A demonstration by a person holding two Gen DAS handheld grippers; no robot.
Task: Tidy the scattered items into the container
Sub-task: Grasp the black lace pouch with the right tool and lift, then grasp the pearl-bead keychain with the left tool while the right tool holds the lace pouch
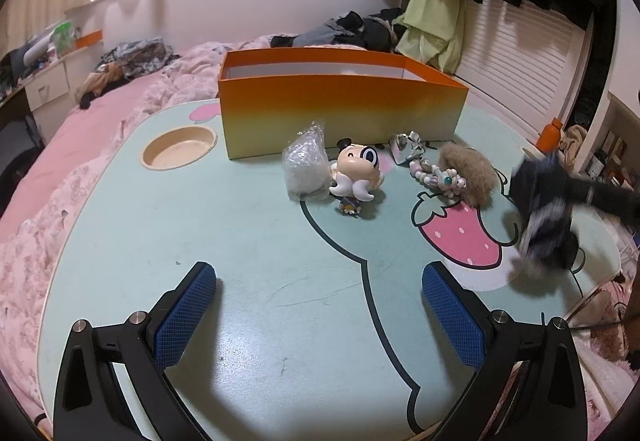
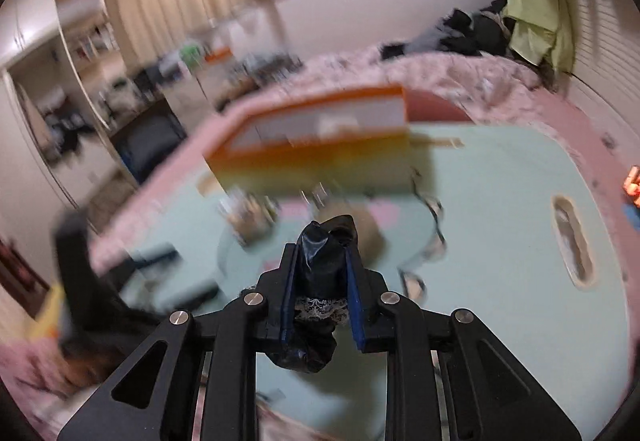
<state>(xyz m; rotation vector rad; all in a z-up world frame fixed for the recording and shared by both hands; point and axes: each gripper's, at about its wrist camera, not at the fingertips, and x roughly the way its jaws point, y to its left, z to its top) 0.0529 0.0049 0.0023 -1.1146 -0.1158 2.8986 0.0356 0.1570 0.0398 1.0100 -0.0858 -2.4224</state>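
An orange open box (image 1: 340, 109) stands at the back of the mint lap table (image 1: 200, 241). In front of it lie a clear plastic bag (image 1: 304, 165), a cartoon figurine (image 1: 358, 169), a silver wrapper (image 1: 406, 147), a bead bracelet (image 1: 436, 177) and a brown furry scrunchie (image 1: 468, 169). My left gripper (image 1: 320, 273) hovers open over the near table, nothing between its blue pads. My right gripper (image 2: 322, 253) is shut on a black glossy fabric piece (image 2: 320, 273) with lace trim, held above the table. It shows as a dark blur (image 1: 544, 213) at the right. The box (image 2: 320, 161) lies ahead, blurred.
The table rests on a pink bed (image 1: 60, 169) with piled clothes behind the box. A round cup recess (image 1: 178, 149) sits at the table's back left and a handle slot (image 2: 572, 249) at its right. An orange bottle (image 1: 550, 135) stands beyond the right edge.
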